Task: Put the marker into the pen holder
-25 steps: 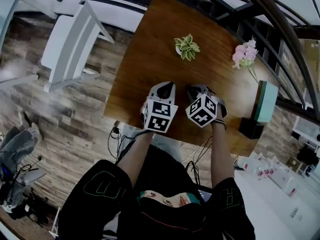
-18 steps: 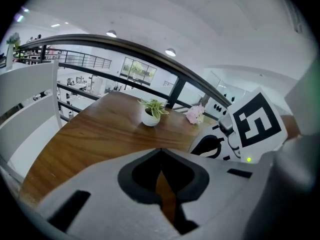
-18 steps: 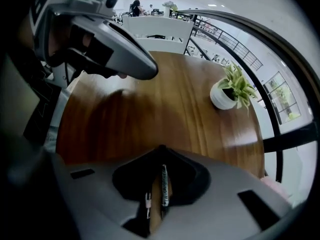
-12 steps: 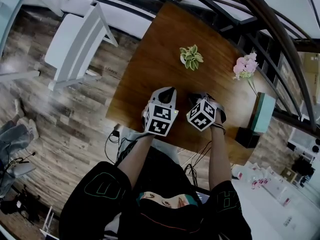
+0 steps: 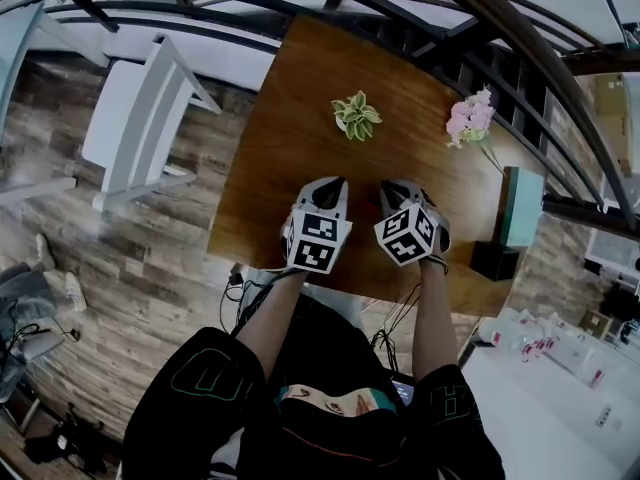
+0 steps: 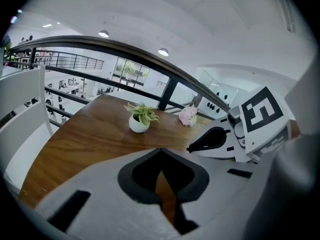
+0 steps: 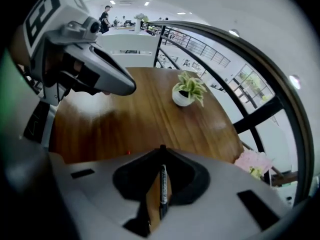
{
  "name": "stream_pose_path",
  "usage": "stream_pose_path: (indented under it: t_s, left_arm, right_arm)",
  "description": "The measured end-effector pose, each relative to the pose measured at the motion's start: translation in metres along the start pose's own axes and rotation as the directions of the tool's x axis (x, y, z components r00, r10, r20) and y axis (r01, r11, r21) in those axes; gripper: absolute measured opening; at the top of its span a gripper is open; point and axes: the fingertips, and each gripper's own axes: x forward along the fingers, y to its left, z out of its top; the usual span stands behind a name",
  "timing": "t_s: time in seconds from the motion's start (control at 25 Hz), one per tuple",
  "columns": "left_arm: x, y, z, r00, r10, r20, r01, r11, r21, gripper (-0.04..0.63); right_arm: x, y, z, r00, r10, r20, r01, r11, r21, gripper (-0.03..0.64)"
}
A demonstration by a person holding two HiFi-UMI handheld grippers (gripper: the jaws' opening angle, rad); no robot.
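A thin dark marker point(image 7: 163, 190) stands upright between the jaws of my right gripper point(image 7: 162, 154), which is shut on it. In the head view the right gripper point(image 5: 399, 194) hovers over the near part of the wooden table point(image 5: 290, 118), and the marker is hidden there. My left gripper point(image 5: 329, 191) sits just to its left, shut with nothing in it point(image 6: 161, 156). A black square pen holder point(image 5: 494, 260) stands at the table's right front corner, to the right of the right gripper.
A small potted plant point(image 5: 353, 116) stands mid-table, beyond both grippers. Pink flowers point(image 5: 466, 118) and a teal box point(image 5: 522, 206) line the right side. A dark railing point(image 5: 500, 58) runs behind the table. A white chair point(image 5: 140, 118) stands to the left on the wood floor.
The head view has swayed slightly. Both grippers stay side by side over the table's near edge, with no visible change in their grip.
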Motion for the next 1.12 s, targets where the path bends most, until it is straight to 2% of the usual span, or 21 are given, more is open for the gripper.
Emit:
stream_pose_path:
  t_s: [0.24,0.4,0.56,0.68,0.84,1.0,1.12]
  left_arm:
    - [0.007,-0.021,0.013,0.999,-0.040,-0.010,0.041,0.998,0.045,0.008]
    - [0.010,-0.040,0.020,0.997,-0.075,-0.011,0.075,0.994,0.085,0.008]
    - [0.012,-0.059,0.021,0.994,-0.106,-0.024,0.108,0.986,0.128,0.008]
    - [0.017,-0.075,0.024,0.991,-0.132,-0.029,0.135,0.976,0.173,0.008]
    - [0.022,-0.101,0.026,0.983,-0.176,-0.050,0.183,0.958,0.221,0.008]
    - [0.028,-0.133,0.024,0.970,-0.230,-0.078,0.242,0.932,0.269,0.008]
    - [0.033,-0.159,0.020,0.957,-0.270,-0.103,0.289,0.910,0.297,0.008]
  right_arm:
    - [-0.029,-0.020,-0.011,0.992,-0.117,0.054,0.107,0.981,0.160,0.043]
    - [-0.049,-0.031,-0.027,0.976,-0.200,0.090,0.167,0.943,0.287,0.043]
    - [-0.068,-0.038,-0.045,0.947,-0.298,0.115,0.234,0.892,0.386,0.043]
    - [-0.087,-0.045,-0.062,0.920,-0.377,0.107,0.286,0.833,0.473,0.043]
    - [-0.109,-0.049,-0.088,0.882,-0.460,0.100,0.315,0.734,0.602,0.043]
    - [-0.132,-0.050,-0.116,0.851,-0.522,0.061,0.357,0.659,0.662,0.043]
    - [-0.153,-0.050,-0.139,0.816,-0.577,0.036,0.376,0.577,0.725,0.043]
